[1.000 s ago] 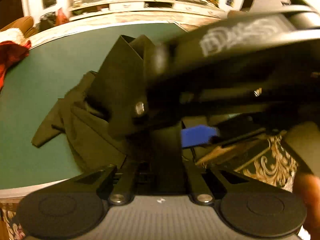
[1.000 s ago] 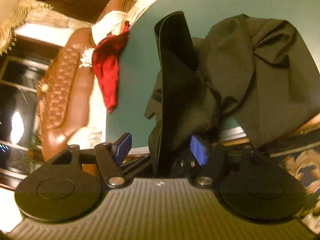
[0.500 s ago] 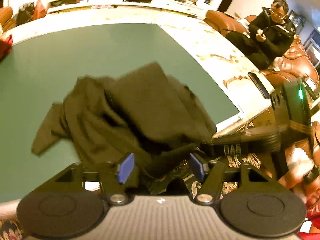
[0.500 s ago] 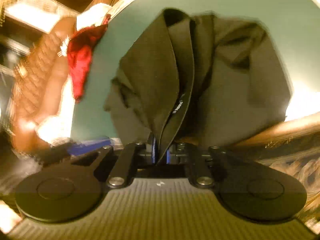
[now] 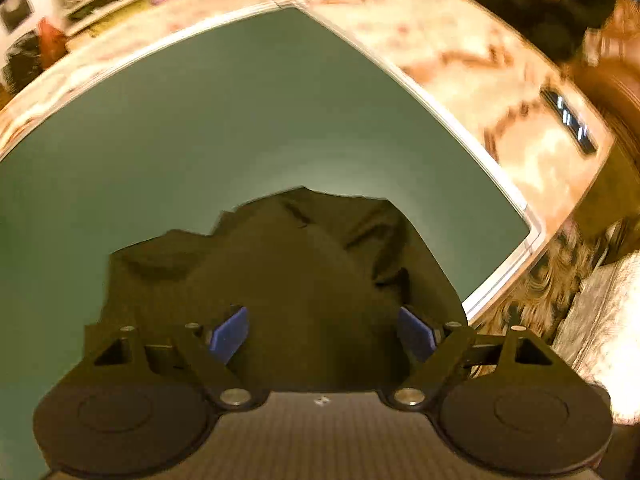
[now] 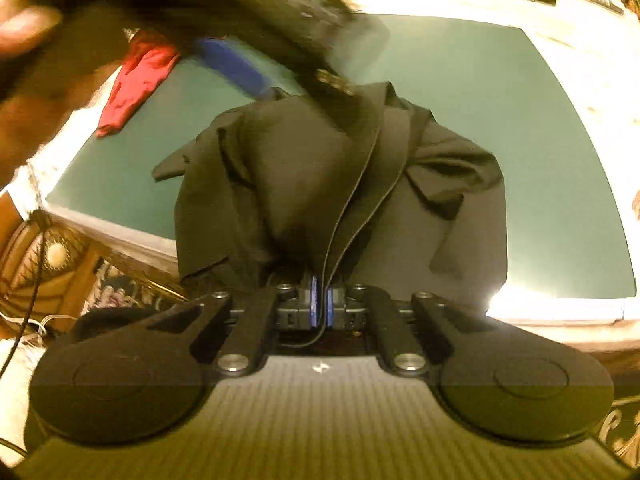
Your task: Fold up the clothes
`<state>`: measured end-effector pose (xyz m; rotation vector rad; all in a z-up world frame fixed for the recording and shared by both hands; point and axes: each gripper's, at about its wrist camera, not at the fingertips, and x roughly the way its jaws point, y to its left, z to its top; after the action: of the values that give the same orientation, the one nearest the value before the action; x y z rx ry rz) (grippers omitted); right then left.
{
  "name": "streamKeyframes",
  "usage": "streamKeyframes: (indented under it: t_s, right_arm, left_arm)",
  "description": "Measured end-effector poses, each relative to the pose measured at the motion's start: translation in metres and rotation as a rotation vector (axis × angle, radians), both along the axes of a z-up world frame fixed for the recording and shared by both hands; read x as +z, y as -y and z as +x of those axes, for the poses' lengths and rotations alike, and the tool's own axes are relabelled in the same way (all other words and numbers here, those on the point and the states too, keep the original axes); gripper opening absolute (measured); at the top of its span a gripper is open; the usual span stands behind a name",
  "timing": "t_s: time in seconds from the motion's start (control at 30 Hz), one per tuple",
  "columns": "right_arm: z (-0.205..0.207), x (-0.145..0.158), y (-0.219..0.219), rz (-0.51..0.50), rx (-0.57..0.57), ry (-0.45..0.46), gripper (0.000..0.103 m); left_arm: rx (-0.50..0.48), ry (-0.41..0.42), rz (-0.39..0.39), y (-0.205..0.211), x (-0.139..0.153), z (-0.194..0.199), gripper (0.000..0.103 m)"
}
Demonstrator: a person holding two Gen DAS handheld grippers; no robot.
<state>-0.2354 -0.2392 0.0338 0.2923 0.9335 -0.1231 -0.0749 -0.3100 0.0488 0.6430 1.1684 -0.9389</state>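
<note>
A dark olive-black garment [image 6: 312,184] lies crumpled on the green table [image 6: 540,152] near its front edge. My right gripper [image 6: 320,306] is shut on a hemmed edge of the garment and holds it up. My left gripper [image 5: 322,334] is open, its blue pads [image 5: 228,334] spread wide just above the garment [image 5: 288,280], holding nothing. The left gripper also shows blurred in the right wrist view [image 6: 248,40], above the garment's far side.
A red cloth [image 6: 136,80] lies at the table's left edge. The table's right corner [image 5: 532,232] is close to the garment. Patterned floor and a brown leather seat lie beyond. Green table surface [image 5: 220,128] stretches behind the garment.
My left gripper has let go and opened wide, moving over the garment. My right gripper shut on the garment's edge and swung round to face across the table.
</note>
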Motion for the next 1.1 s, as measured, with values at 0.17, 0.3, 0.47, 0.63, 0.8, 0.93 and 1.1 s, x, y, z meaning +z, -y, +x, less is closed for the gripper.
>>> streamKeyframes:
  t_s: [0.17,0.3,0.47,0.63,0.8,0.93,1.1]
  right_arm:
    - [0.001,0.004,-0.016,-0.07,0.027,0.006,0.007]
    - [-0.002,0.011,-0.015,-0.079,0.039,0.033,0.007]
    - [-0.003,0.015,-0.017,-0.117,0.069,0.062,0.007]
    - [-0.003,0.011,-0.005,-0.015,0.049,0.09,0.011]
    - [0.007,-0.002,0.002,0.123,0.014,0.118,0.05]
    - [0.016,-0.014,-0.007,0.162,0.022,0.115,0.05]
    - [0.02,-0.017,-0.02,0.081,0.054,0.077,0.007]
  left_arm:
    - [-0.064,0.079,0.16,0.034,-0.022,-0.016,0.087]
    - [-0.058,0.061,0.136,0.021,-0.019,-0.014,0.038]
    - [0.058,-0.025,-0.014,-0.023,-0.004,0.007,0.003]
    - [0.219,-0.057,-0.217,-0.08,0.025,0.015,0.002]
    - [0.387,-0.09,-0.369,-0.128,0.044,0.015,0.002]
    - [0.497,-0.107,-0.44,-0.168,0.048,0.01,0.002]
    - [0.608,-0.094,-0.447,-0.217,0.029,0.0,0.002]
